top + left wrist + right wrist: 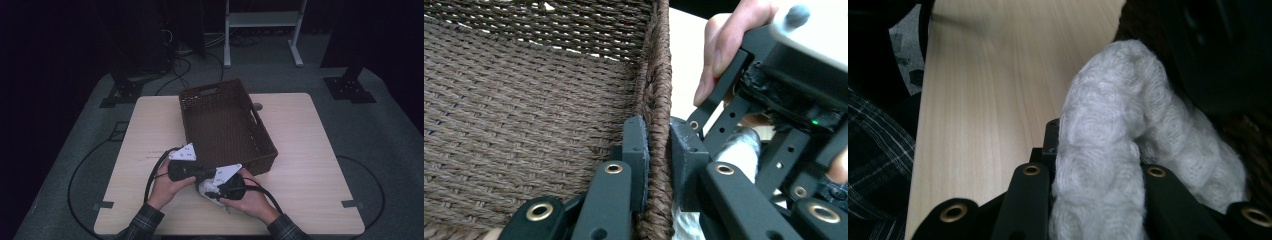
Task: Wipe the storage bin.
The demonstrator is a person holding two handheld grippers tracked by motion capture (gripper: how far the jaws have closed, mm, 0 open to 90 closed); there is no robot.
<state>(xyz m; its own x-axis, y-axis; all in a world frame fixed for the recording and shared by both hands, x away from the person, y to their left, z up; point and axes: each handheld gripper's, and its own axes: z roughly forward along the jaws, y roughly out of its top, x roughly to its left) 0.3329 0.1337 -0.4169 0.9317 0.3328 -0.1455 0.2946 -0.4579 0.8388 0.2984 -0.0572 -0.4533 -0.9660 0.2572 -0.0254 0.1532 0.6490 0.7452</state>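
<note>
A brown wicker basket stands on the middle of the wooden table. My left gripper is at its near wall. In the left gripper view the gripper is shut on that woven wall, one pad inside the basket and one outside. A white knitted cloth hangs just in front of the basket. My right gripper is shut on it. In the right gripper view the cloth bulges up between the jaws of the gripper and droops to the right. The same cloth also appears in the left gripper view.
Both hands in plaid sleeves come in at the table's near edge. A small round plug sits in the table behind the basket. Bare wood lies to the left and right of the basket. Cables and stand feet are on the floor beyond.
</note>
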